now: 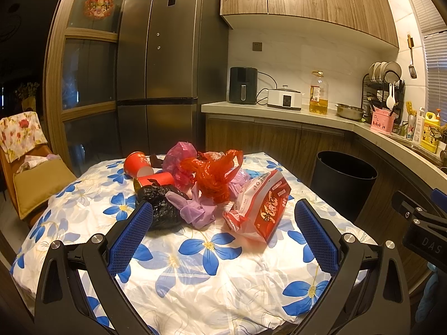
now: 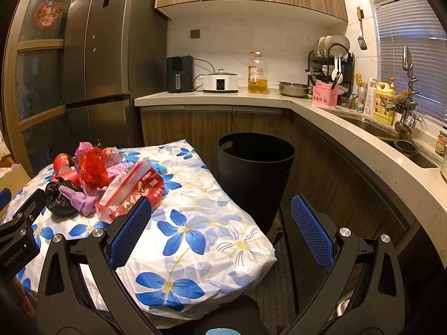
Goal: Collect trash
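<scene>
Jaws wide apart, empty, both grippers; red snack bag lies tilted, long axis toward black bin.

Left gripper and right gripper (both empty) gape wide.

On the flowered tabletop lies one heap of trash: two red paper cups, one at eleven o'clock of the heap and one on its side just below it; one black plastic bag; one pink bag; one red-orange bag; one purple glove; one red-and-white snack packet. One black bin stands at three o'clock of the tabletop. Two claws show, left and right.
</scene>
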### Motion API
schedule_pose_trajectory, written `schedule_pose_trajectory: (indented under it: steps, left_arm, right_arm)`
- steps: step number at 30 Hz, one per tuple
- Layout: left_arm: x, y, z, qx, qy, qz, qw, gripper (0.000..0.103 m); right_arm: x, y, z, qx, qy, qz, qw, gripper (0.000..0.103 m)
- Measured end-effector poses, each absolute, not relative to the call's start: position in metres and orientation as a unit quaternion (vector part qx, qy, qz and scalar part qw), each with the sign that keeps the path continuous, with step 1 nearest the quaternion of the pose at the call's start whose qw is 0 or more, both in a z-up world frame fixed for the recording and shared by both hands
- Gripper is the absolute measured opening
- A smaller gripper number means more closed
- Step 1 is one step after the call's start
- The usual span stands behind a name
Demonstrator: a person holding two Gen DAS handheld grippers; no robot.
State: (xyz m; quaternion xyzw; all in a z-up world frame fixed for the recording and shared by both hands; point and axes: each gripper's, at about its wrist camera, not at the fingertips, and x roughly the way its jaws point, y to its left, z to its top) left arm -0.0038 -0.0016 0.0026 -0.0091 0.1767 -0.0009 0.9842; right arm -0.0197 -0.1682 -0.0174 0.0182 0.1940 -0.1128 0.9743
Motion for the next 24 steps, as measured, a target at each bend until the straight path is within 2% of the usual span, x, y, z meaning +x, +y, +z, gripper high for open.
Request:
schedule_pose_trajectory:
  steps: [24]
  left_arm:
    - [-0.0040, -0.0013, 0.0025, -0.010, 0.176, -0.001, 0.984, 0.098]
  right_arm:
    - [-0.0211, -0.1667, -0.0173, 0.017, 0.193, -0.114, 0.974, 0.099]
